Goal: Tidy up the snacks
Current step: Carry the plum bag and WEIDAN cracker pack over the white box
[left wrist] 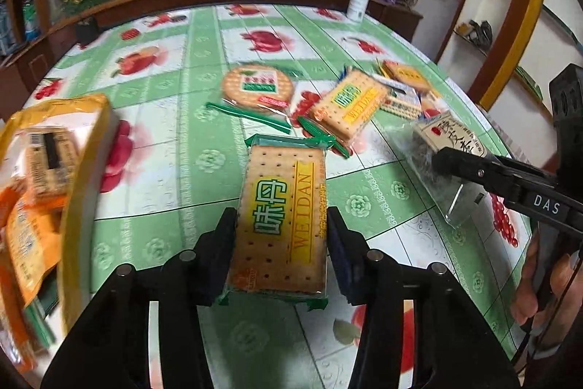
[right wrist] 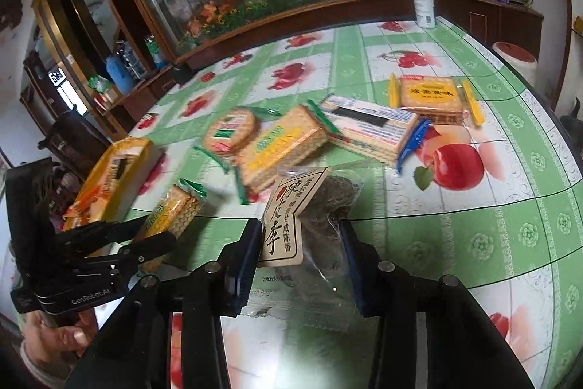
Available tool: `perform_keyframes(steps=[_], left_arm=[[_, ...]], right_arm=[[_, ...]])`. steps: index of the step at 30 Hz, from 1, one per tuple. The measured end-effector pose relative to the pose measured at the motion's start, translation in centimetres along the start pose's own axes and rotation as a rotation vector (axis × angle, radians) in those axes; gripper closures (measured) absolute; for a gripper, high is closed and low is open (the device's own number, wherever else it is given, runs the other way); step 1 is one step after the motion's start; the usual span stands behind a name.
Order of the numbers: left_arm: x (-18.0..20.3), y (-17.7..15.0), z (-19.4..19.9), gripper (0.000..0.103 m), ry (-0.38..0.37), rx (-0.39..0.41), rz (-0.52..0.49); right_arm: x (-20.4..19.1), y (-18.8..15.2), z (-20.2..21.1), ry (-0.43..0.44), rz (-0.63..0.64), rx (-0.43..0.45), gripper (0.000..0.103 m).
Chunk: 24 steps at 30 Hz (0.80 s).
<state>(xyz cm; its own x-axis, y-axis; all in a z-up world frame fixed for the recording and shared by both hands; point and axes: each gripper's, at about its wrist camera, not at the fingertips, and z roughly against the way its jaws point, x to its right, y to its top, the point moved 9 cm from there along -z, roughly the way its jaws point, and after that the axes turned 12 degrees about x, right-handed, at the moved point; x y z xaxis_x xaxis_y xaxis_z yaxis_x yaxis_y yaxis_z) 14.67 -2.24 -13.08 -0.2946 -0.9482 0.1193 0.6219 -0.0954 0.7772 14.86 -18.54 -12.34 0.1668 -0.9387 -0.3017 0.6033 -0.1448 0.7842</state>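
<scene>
Green-and-white fruit-print oilcloth table (left wrist: 175, 148) below, snacks scattered toward its far right side. Left gripper (left wrist: 280, 243) clamped across the long sides of a green-edged rectangular cracker pack marked WEIDAN (left wrist: 280, 221), lifted clear of the cloth. Right gripper (right wrist: 298, 254) closed on a clear plastic bag of dark dried plums with a beige paper label (right wrist: 309, 228), also off the table. At the left edge, a large yellow-and-orange plastic snack bag (left wrist: 54, 177), mouth gaping, probably the place to load. Still loose on the cloth: a round cracker pack (left wrist: 257, 86), a second WEIDAN pack (left wrist: 346, 108), a blue-ended cracker pack (right wrist: 371, 130) and a yellow-ended square cracker pack (right wrist: 430, 97). For a clean drop: keep the cracker pack level, lead with a short end into the bag mouth, release only once well inside; hold the plum bag back, clear of the left fingers (left wrist: 222, 250).
</scene>
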Motion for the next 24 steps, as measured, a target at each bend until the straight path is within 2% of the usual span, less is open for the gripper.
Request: perform_keyframes(steps=[5, 9, 18, 24], left_arm=[[-1.7, 0.4, 2.3, 0.057, 0.061, 0.062, 0.048], [-3.2, 0.3, 3.1, 0.057, 0.091, 0.081, 0.084], [-5.2, 0.8, 5.3, 0.057, 0.153, 0.128, 0.105], [-7.1, 1.6, 7.2, 0.057, 0.246, 0.179, 0.118]], right_arm=[[-2.3, 0.1, 0.6, 0.06, -0.002, 0.011, 0.064], [-4.0, 0.1, 0.5, 0.115, -0.012, 0.006, 0.069], [-7.0, 0.0, 0.4, 0.156, 0.019, 0.009, 0.073], [-8.5, 1.0, 0.8, 0.188, 0.04, 0.032, 0.073]])
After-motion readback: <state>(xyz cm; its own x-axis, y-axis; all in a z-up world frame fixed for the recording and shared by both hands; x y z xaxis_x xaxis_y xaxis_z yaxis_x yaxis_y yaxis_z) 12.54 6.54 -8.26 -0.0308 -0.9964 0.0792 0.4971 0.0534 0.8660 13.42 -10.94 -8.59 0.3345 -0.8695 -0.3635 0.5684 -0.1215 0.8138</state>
